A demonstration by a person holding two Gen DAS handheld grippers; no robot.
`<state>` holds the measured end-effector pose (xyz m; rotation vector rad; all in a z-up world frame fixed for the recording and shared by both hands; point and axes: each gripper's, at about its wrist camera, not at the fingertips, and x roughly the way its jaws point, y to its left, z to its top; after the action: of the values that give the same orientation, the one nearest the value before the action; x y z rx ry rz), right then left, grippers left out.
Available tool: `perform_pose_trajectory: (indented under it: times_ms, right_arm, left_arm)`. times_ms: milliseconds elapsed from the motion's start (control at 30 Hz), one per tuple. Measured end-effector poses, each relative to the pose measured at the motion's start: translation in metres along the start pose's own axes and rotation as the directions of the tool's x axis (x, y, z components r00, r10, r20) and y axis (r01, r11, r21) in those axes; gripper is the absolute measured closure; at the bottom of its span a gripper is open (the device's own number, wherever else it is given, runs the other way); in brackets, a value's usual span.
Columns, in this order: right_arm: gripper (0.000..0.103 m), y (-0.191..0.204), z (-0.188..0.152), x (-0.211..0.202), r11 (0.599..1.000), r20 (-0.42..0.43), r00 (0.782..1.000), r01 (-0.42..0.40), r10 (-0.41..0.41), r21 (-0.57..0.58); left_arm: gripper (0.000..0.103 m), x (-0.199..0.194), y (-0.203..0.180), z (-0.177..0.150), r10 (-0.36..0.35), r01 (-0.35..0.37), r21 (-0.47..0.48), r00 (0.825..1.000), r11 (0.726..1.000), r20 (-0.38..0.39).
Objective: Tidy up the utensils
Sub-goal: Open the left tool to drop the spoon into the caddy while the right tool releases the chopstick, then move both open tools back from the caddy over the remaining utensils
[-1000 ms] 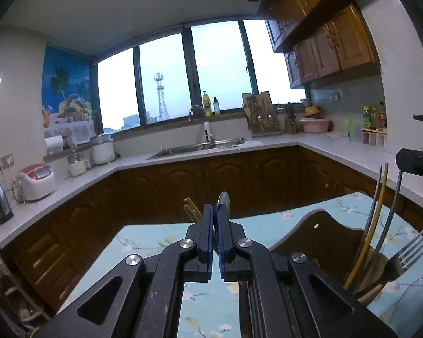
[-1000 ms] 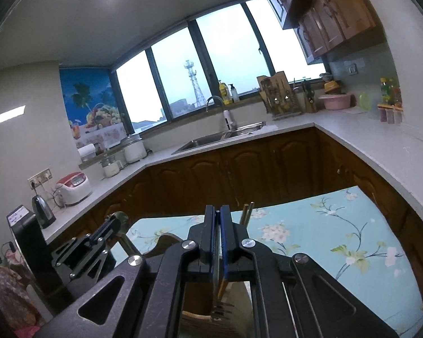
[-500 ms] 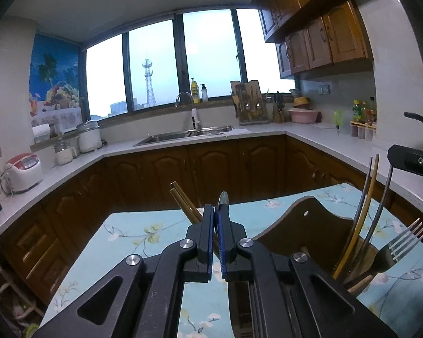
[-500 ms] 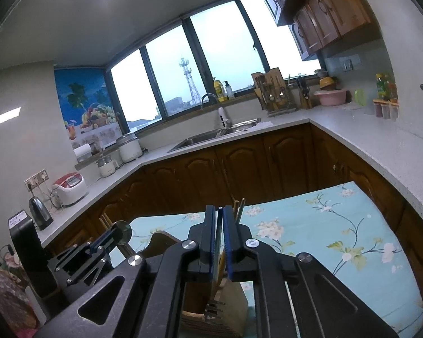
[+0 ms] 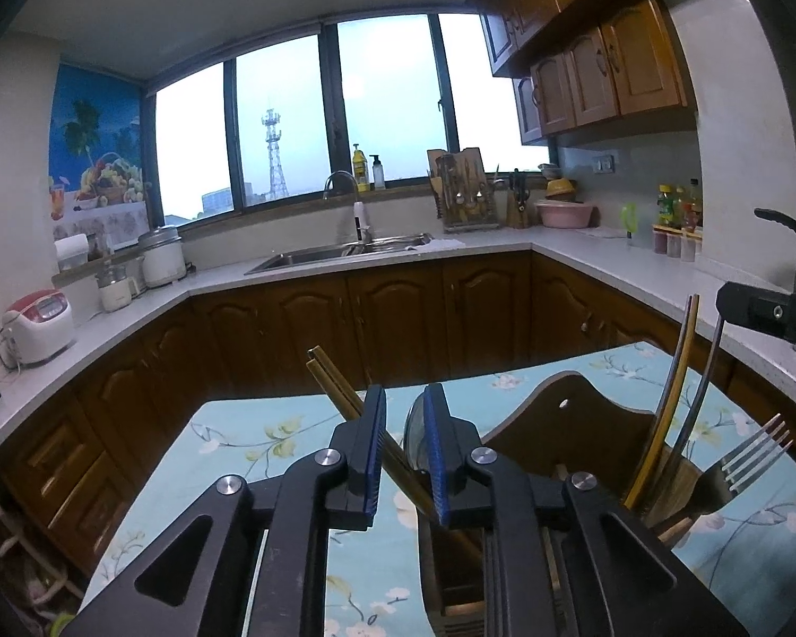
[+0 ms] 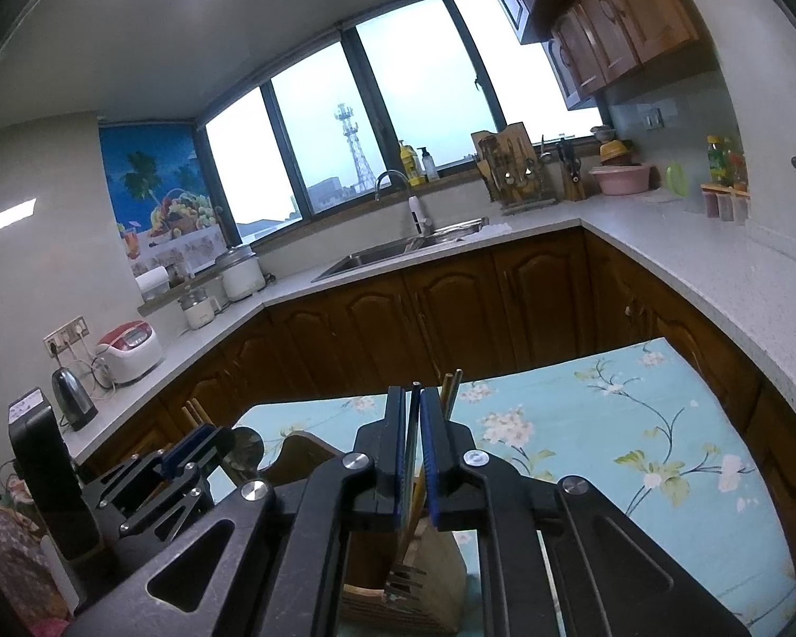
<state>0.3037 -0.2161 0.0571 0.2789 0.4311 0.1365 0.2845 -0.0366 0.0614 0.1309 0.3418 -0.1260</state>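
A dark wooden utensil holder (image 5: 568,419) stands on the floral tablecloth; it also shows in the right wrist view (image 6: 302,451). My left gripper (image 5: 404,414) is open above it; a spoon (image 5: 416,438) rests against its right finger, and a pair of chopsticks (image 5: 329,377) leans out between the fingers. My right gripper (image 6: 411,409) is shut on a thin utensil handle (image 6: 414,424), with chopstick tips (image 6: 451,385) just behind. A fork (image 5: 748,451) and several long handles (image 5: 679,371) stand in the holder's right compartment. Fork tines (image 6: 403,581) show under the right gripper.
The table with the blue floral cloth (image 6: 610,424) extends to the right. Brown cabinets (image 5: 398,318) and a white counter with a sink (image 5: 345,252) lie beyond. The other gripper (image 6: 185,462) shows at left in the right wrist view.
My left gripper has opened, letting go of the spoon. The right gripper stays shut and has shifted only slightly.
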Motion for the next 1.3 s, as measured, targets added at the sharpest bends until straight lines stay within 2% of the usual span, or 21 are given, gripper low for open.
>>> perform_pose_trajectory:
  times_ms: [200, 300, 333, 367, 433, 500, 567, 600, 700, 800, 933, 1133, 1300]
  right_arm:
    - [0.094, -0.003, -0.004, 0.003, 1.000, -0.017, 1.000, 0.015, -0.015, 0.013]
    - [0.091, -0.003, -0.005, 0.005, 1.000, -0.027, 1.000, 0.012, -0.011, 0.016]
    - [0.086, -0.003, -0.006, 0.006, 1.000, -0.030, 0.999, 0.011, -0.011, 0.018]
    - [0.082, -0.003, -0.006, 0.006, 1.000, -0.031, 0.999, 0.014, -0.013, 0.020]
    - [0.069, -0.005, -0.005, 0.003, 1.000, -0.026, 1.000, 0.012, -0.011, 0.028]
    - [0.066, -0.004, -0.003, -0.002, 0.999, -0.016, 1.000, 0.009, -0.009, 0.033]
    - [0.058, -0.003, -0.001, -0.006, 0.999, -0.007, 1.000, 0.006, -0.006, 0.036]
    - [0.051, -0.003, 0.000, -0.009, 0.999, 0.001, 1.000, 0.001, -0.001, 0.038]
    - [0.046, 0.000, 0.004, -0.016, 0.999, 0.015, 1.000, -0.002, 0.001, 0.036]
    - [0.032, 0.002, 0.006, -0.026, 0.999, 0.036, 0.999, -0.010, 0.008, 0.034]
    - [0.022, 0.007, 0.006, -0.037, 1.000, 0.057, 0.998, -0.015, 0.013, 0.024]
    - [0.012, 0.018, -0.002, -0.053, 1.000, 0.068, 0.998, -0.009, 0.009, -0.004]
    - [0.009, 0.022, -0.012, -0.067, 1.000, 0.066, 0.998, -0.006, 0.007, -0.007]
  left_arm:
    - [0.084, -0.002, -0.001, -0.004, -0.005, 0.005, 0.003, 1.000, 1.000, 0.002]
    - [0.075, -0.004, -0.002, -0.008, -0.013, 0.013, 0.008, 1.000, 1.000, 0.005]
    - [0.068, -0.006, -0.002, -0.008, -0.012, 0.012, 0.010, 1.000, 1.000, 0.009]
    - [0.057, -0.009, -0.002, -0.008, -0.003, 0.003, 0.015, 1.000, 1.000, 0.019]
    - [0.040, -0.014, -0.001, -0.009, 0.023, -0.023, 0.013, 0.999, 1.000, 0.039]
    - [0.039, -0.018, 0.004, -0.008, 0.022, -0.022, -0.004, 0.999, 1.000, 0.049]
    - [0.038, -0.021, 0.006, -0.012, 0.018, -0.017, -0.021, 0.999, 1.000, 0.045]
    - [0.038, -0.023, 0.009, -0.012, 0.020, -0.019, -0.031, 0.999, 0.999, 0.043]
    - [0.036, -0.030, 0.016, -0.014, 0.013, -0.010, -0.055, 0.999, 0.998, 0.045]
    - [0.025, -0.038, 0.019, -0.014, 0.013, -0.010, -0.066, 0.999, 0.998, 0.048]
    - [0.016, -0.050, 0.023, -0.016, 0.016, -0.013, -0.079, 0.999, 0.997, 0.043]
    - [0.010, -0.072, 0.035, -0.017, -0.003, 0.005, -0.156, 1.000, 0.988, 0.013]
    - [0.006, -0.098, 0.039, -0.016, -0.019, 0.021, -0.183, 1.000, 0.983, 0.013]
